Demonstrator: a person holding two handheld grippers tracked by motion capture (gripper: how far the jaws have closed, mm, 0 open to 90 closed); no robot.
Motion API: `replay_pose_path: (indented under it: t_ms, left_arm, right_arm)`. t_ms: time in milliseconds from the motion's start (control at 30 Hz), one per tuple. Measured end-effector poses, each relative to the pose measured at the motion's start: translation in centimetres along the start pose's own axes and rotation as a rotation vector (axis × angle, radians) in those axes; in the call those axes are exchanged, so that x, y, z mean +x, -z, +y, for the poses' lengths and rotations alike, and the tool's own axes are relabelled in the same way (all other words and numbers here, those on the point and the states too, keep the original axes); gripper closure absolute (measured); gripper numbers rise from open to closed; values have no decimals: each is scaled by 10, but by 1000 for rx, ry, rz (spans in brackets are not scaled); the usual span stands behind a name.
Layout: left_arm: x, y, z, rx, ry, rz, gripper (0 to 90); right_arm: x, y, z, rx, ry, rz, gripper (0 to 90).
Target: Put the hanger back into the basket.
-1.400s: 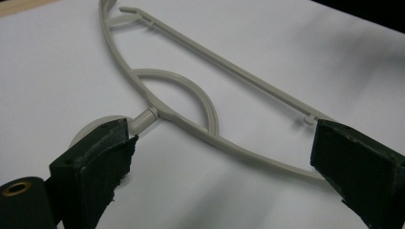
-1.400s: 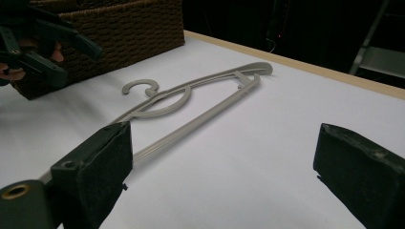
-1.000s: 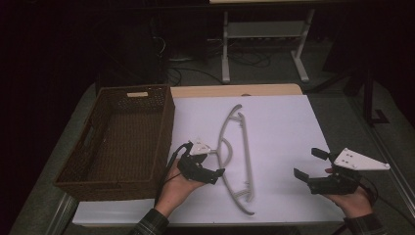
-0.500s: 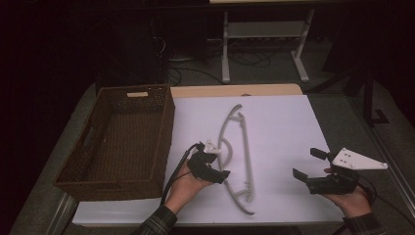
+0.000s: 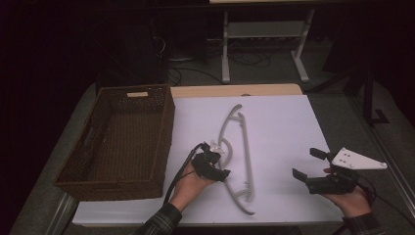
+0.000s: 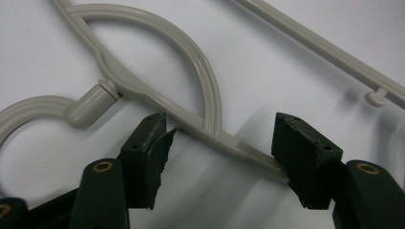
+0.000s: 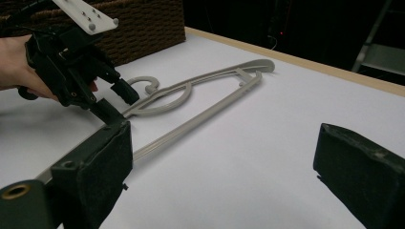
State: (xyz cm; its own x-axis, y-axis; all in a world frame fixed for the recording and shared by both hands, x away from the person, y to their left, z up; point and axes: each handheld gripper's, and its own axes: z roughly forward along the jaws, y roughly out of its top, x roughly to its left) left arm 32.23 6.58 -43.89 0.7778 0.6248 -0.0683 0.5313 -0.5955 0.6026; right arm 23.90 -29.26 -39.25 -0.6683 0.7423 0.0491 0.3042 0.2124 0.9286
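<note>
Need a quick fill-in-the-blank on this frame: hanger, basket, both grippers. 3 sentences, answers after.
1. The left gripper has its jaws open on either side of the grey ____.
2. The brown wicker basket sits to the ____ of the hanger in the high view.
3. The right gripper has its jaws ____ and holds nothing.

Missing words: hanger; left; open

Dim lab or workshop, white-covered table (image 5: 274, 117), metal stand (image 5: 264, 39), floor cables (image 5: 195, 73)
</note>
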Motion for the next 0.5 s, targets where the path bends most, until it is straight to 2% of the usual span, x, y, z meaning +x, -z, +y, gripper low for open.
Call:
replay_pose_path:
  t_ms: [167,267,367,500]
  left_arm:
    - [0,-1,3,12,-6,9,424]
    - [1,0,6,23,-15,15,486]
    - [1,0,9,36,-16,23,491]
    - [1,0,9,55,6,14,463]
  right_arm:
    - [0,0,0,-1,0,0,55]
    - [0,0,0,0,-1,-1,56]
    - [0,0,0,-1,-2,-2,56]
    - [0,0,0,0,-6,-3,56]
